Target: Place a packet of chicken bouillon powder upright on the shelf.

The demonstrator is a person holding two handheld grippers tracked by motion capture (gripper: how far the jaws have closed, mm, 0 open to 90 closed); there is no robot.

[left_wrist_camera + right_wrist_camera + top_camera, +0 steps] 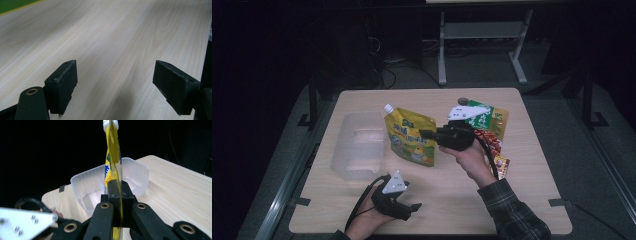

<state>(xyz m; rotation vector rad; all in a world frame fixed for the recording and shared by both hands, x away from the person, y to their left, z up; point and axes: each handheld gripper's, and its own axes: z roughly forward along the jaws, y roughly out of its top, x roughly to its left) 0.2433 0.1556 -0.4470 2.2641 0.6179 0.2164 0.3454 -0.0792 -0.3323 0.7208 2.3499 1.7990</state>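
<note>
High view: right claw (428, 134) clamps edge of glossy yellow spouted pouch (409, 137), upright beside ribbed clear plastic tub (357, 145) on pale wood-grain worktop (532, 165); snack packets (492, 132) behind.
Left claw view: left claw (115, 85) agape, nothing betw. blocky black pads, over bare worktop.
Right claw view: pouch seen edge-on, pinched; tub beyond.
</note>
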